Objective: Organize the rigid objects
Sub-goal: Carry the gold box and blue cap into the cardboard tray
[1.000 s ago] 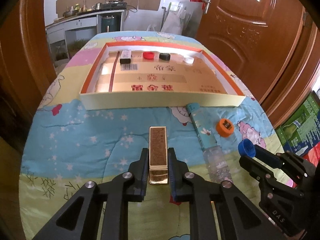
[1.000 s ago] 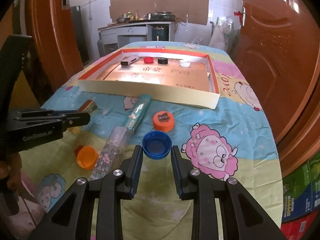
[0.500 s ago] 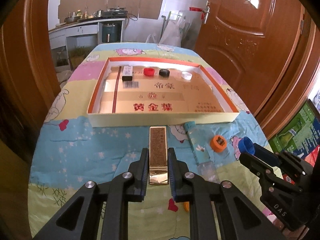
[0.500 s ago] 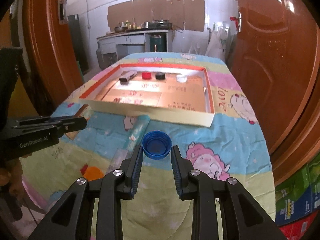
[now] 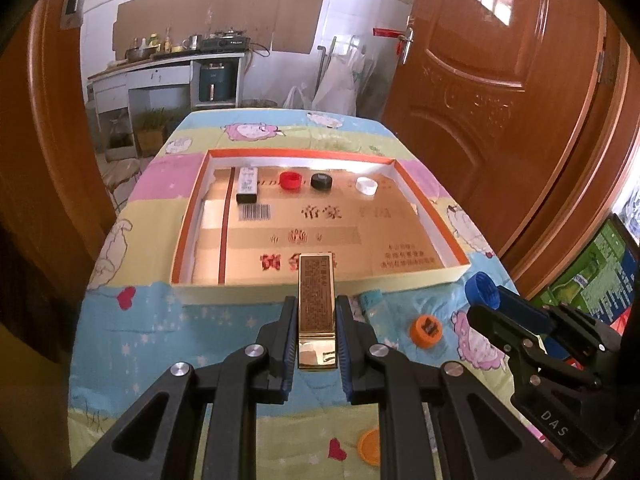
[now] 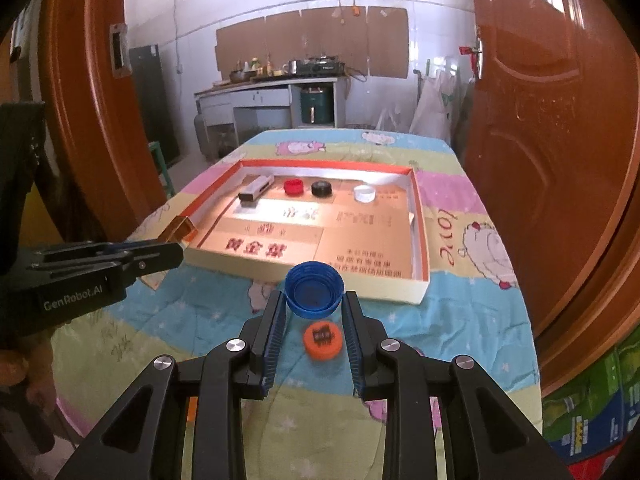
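Observation:
My left gripper (image 5: 316, 312) is shut on a slim gold box (image 5: 316, 296), held above the quilt just short of the shallow orange-rimmed tray (image 5: 188, 236). My right gripper (image 6: 314, 300) is shut on a blue bottle cap (image 6: 314, 288), open side up, near the tray's front wall (image 6: 360, 290). Inside the tray at the far end lie a black and white box (image 5: 246, 185), a red cap (image 5: 289, 180), a black cap (image 5: 321, 181) and a white cap (image 5: 366, 186). An orange cap (image 6: 322, 340) rests on the quilt under the right gripper.
The cartoon-print quilt (image 5: 132, 340) covers the table. A pale tube (image 5: 374, 300) lies by the tray's front wall, and another orange cap (image 5: 370, 446) sits near the front edge. A brown door (image 5: 492, 112) stands at the right, a kitchen counter (image 5: 160, 68) far behind.
Both grippers have risen with their loads and the views tilted up toward the tray. The gold box and blue cap now overlap the tray's front wall.

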Demonstrator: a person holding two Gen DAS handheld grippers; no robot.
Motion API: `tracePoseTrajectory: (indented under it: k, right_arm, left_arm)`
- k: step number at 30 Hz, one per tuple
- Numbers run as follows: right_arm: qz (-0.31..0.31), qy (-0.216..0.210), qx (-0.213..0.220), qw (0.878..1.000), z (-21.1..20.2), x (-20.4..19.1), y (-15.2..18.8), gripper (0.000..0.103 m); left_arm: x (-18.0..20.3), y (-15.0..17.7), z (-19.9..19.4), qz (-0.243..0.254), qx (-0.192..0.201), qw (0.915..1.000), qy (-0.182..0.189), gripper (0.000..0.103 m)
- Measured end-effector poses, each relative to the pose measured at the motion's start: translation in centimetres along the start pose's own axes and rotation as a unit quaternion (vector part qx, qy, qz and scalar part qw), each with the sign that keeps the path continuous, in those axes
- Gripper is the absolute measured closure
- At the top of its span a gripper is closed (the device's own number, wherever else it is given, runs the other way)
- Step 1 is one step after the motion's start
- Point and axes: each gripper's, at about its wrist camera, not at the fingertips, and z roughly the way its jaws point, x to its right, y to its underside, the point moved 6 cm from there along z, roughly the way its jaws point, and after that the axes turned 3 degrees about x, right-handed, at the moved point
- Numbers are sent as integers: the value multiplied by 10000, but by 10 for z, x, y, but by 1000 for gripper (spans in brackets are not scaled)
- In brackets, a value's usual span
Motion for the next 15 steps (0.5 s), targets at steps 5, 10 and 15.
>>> tracePoseTrajectory:
  k: [5, 10, 15]
  right_arm:
    - [55, 21, 90, 9999, 6, 5, -13, 74]
    - [69, 17, 131, 9999, 12, 10, -23, 73]
    - [100, 30, 171, 9998, 20, 16, -34, 73]
  left_arm:
    - [3, -13, 6, 40, 41, 10000, 32, 85]
    - [7, -23, 14, 72, 32, 9999, 62, 85]
    - [11, -34, 25, 90, 18, 9999, 78, 85]
